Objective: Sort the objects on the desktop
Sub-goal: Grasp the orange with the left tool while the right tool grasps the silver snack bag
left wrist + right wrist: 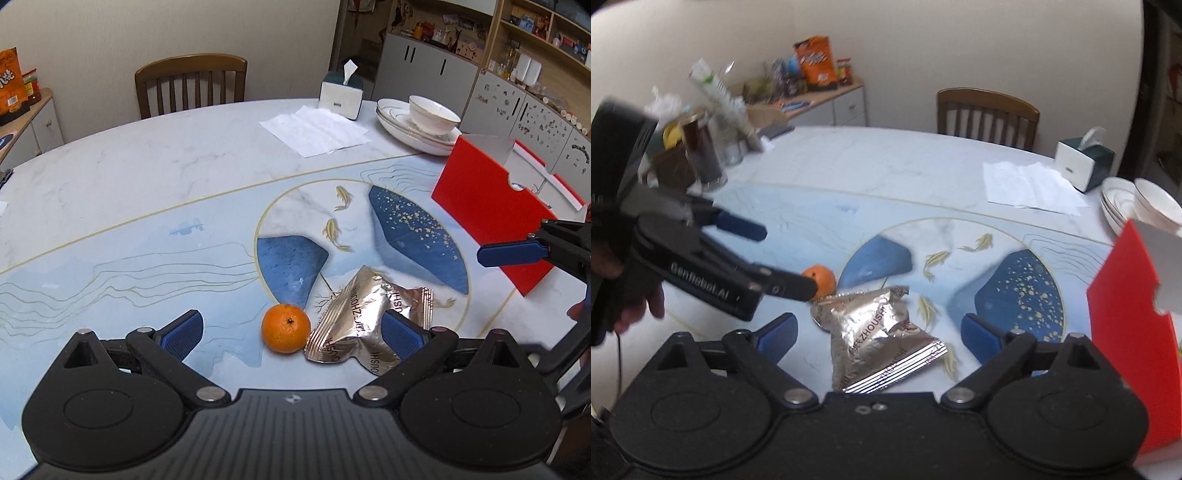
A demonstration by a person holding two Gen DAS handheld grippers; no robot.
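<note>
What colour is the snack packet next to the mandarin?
Shiny silver-gold foil with dark lettering. The snack packet shows best in the right wrist view, beside the mandarin.

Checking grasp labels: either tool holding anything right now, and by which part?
Nothing is held. The left tool and right tool are both open above the table; the orange and foil packet lie untouched.

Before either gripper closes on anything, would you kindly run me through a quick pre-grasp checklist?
1. Left gripper open, nothing held: ok.
2. Right gripper open, nothing held: ok.
3. Orange between the left gripper's fingers: ok.
4. Foil packet between the right gripper's fingers: ok.
5. Orange clear of the packet: not ok, they look touching.
6. Red box open to receive items: cannot tell.
</note>
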